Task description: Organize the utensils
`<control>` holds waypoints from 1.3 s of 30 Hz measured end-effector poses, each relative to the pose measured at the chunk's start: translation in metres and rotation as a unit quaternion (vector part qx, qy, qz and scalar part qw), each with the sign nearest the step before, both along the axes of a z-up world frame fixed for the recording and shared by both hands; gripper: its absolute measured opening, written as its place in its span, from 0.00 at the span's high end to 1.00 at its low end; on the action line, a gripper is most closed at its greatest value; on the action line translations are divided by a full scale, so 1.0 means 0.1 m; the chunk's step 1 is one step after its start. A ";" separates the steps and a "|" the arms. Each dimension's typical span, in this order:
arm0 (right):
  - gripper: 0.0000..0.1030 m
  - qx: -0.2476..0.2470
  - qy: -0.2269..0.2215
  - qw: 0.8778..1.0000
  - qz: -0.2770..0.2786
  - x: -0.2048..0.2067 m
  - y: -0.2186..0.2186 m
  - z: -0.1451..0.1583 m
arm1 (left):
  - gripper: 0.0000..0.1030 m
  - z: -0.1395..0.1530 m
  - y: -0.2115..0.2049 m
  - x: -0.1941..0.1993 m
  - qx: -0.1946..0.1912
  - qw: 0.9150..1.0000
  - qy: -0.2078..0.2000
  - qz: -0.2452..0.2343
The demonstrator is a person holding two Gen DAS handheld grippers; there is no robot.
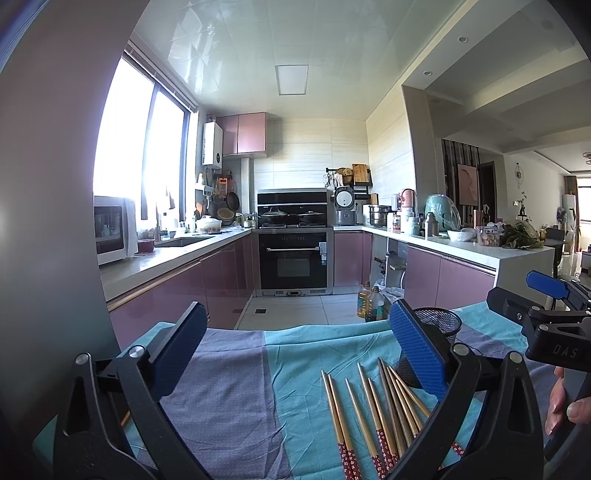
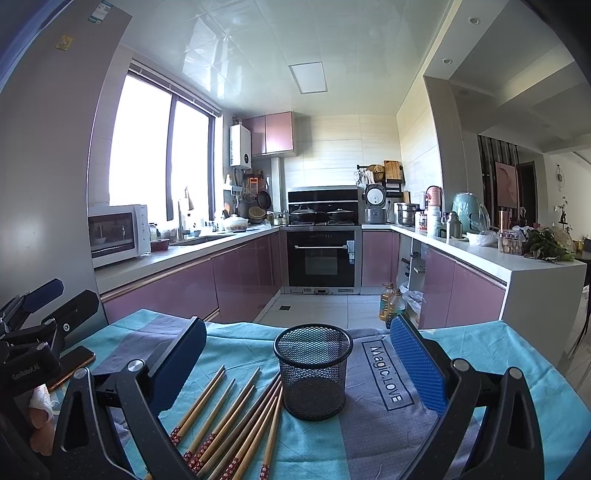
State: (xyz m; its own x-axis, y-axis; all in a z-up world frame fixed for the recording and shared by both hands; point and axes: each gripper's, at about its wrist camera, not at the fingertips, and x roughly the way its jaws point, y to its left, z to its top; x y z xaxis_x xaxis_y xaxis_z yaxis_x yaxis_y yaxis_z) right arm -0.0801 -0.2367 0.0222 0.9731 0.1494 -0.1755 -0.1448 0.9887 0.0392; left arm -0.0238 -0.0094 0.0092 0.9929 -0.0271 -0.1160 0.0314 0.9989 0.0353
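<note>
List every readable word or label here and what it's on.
"Magic.LOVE" on the cloth.
"GenRobot.AI" on the left gripper.
"DAS" on the right gripper.
Stickers on the fridge, oven and water heater: too small to read.

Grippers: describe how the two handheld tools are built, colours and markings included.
Both are matte black plastic frames with silver pivot bolts and flat, textured blue finger pads. The left gripper reads "GenRobot.AI" on its body; the right gripper shows "DAS". No cables or sleeves are visible.
</note>
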 end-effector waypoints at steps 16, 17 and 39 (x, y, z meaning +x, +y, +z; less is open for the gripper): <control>0.06 -0.003 -0.005 1.000 0.002 0.01 -0.03 0.02 | 0.05 -0.02 -0.02 0.04 0.002 1.000 0.003 -0.002; 0.06 -0.003 -0.003 1.000 0.003 0.02 -0.03 0.02 | 0.05 -0.05 -0.01 0.04 0.002 1.000 0.005 -0.002; 0.38 -0.055 0.304 0.948 0.077 0.77 0.20 -1.01 | 0.19 -0.98 -0.05 1.06 0.072 0.956 0.271 -0.083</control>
